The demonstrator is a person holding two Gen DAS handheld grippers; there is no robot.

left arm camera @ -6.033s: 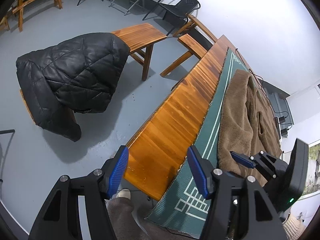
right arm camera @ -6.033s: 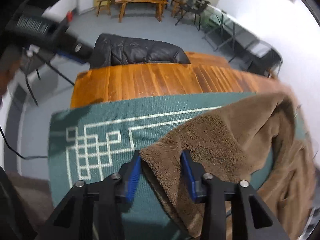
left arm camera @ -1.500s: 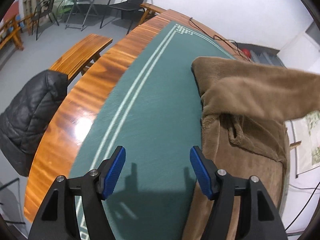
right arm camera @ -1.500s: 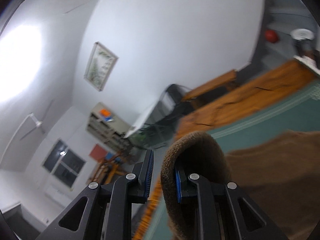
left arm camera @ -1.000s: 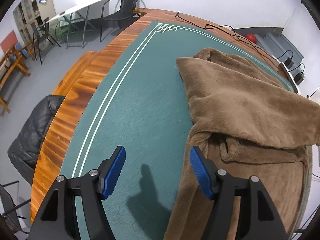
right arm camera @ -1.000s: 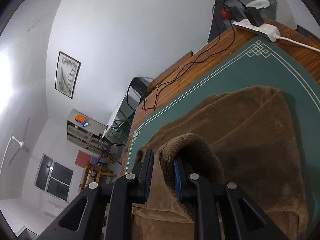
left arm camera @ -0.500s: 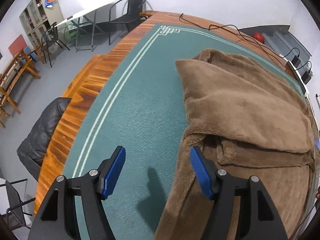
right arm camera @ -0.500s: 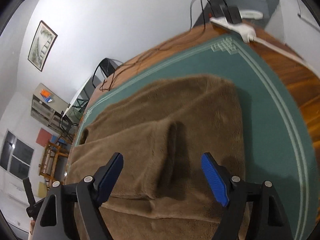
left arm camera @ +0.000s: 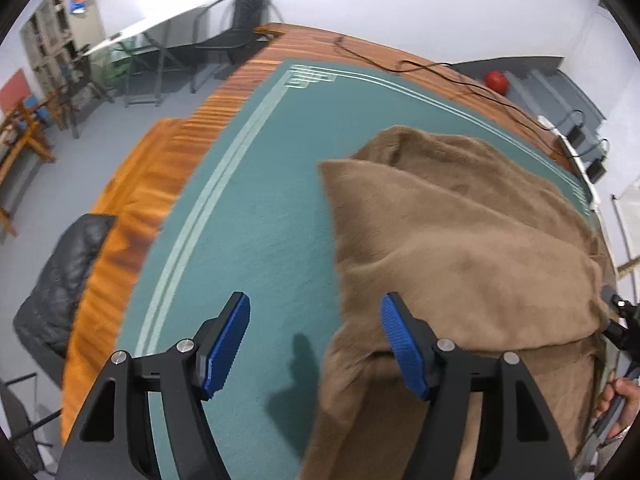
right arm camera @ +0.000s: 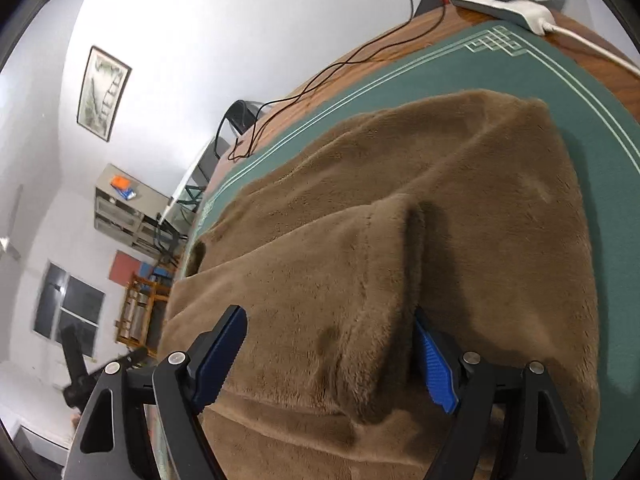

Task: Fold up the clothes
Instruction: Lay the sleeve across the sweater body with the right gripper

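Left gripper (left arm camera: 314,340): both blue-padded fingers (left arm camera: 226,342) spread wide apart, nothing held between them, tips pointing forward and downward. Right gripper (right arm camera: 330,354): fingers (right arm camera: 434,368) likewise parted wide, gripping nothing. At the far right of the left wrist view, the person's right hand (left arm camera: 616,404) wraps the handle of the right gripper.

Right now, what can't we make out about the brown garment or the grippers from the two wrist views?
- Brown garment: near end cut off by the bottom edge, both views.
- What lies under the folded-over flap: hidden by the flap, right wrist view.
- Left gripper: left wrist view blurred; garment contact unclear.
- Right gripper: right pad partly behind fleece.
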